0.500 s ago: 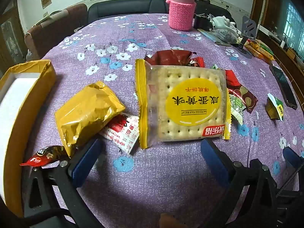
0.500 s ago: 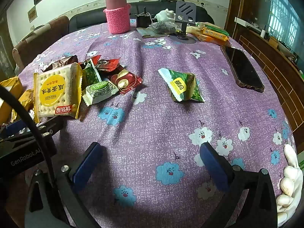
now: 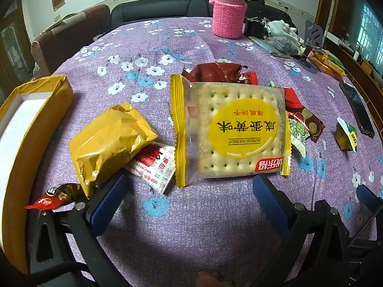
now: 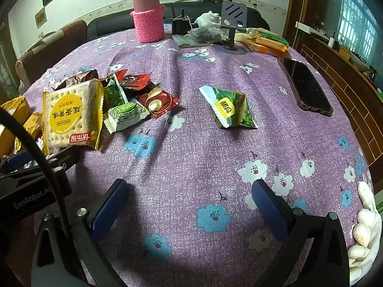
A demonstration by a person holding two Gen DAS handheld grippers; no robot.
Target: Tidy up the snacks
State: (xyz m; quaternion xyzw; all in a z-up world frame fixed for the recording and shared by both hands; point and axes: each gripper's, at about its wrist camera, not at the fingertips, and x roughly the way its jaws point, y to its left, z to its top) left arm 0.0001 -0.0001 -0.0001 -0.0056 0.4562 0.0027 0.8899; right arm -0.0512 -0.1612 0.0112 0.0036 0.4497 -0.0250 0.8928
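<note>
Nothing has shifted; both jaws stay wide.

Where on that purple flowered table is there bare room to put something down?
Bare tablecloth runs wide in front of the right gripper, between the green triangular packet and the near edge. More lies between that packet and the phone. Crowded: the heap around the biscuit pack, gold packet and yellow box.

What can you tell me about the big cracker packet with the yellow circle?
The cracker packet is clear plastic with yellow crimped ends, a yellow round label and a red logo. Pale square crackers with holes show through. It lies flat, sealed, on the purple cloth, overlapping a brown wrapper and touching a red-and-white packet.
</note>
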